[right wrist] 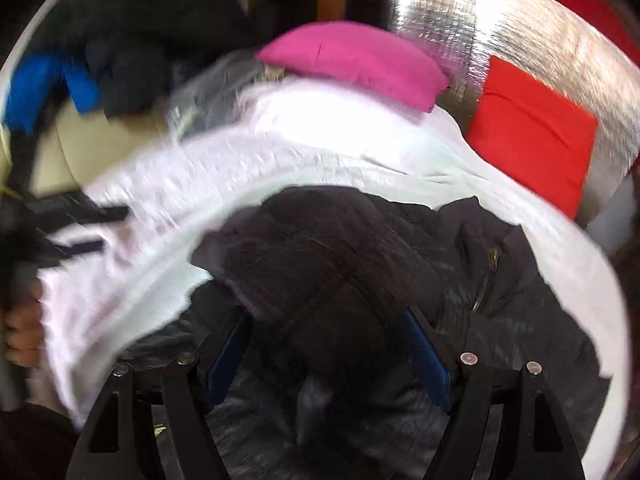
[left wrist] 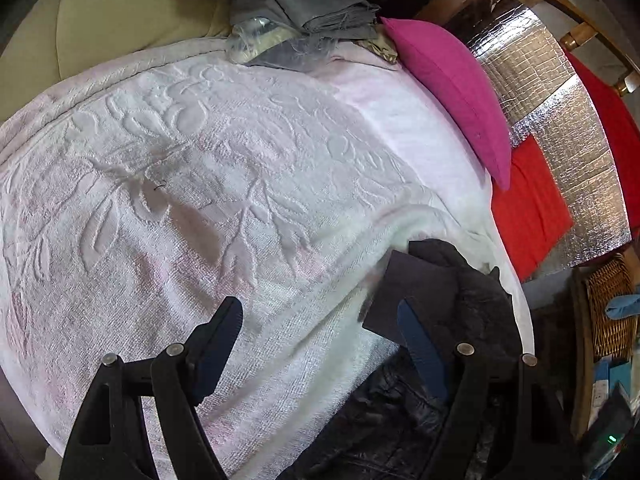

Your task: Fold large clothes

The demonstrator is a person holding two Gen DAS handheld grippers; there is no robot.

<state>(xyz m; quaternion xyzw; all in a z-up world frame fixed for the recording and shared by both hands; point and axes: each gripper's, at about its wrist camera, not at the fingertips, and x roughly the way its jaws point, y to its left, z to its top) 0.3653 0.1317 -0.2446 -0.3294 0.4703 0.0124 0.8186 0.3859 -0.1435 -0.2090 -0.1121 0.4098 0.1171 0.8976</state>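
Both grippers work the black jacket [right wrist: 500, 280]: right gripper [right wrist: 326, 344] seemingly clenched on its bunched part; left gripper [left wrist: 320, 332] spread wide, needing a free edge next.

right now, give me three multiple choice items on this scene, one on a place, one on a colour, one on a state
1. Where does the pink pillow lie?
A. at the far edge of the white blanket
B. in the wicker basket
C. on the dark jacket

2. What colour is the cushion against the silver foil?
A. green
B. red
C. yellow

3. How is the left gripper?
A. shut on the blanket
B. shut on the pillow
C. open

Answers: 1 A, it rests along the blanket's far side. 2 B, it shows bright red in both views. 3 C, its jaws stand wide apart, clamping nothing.
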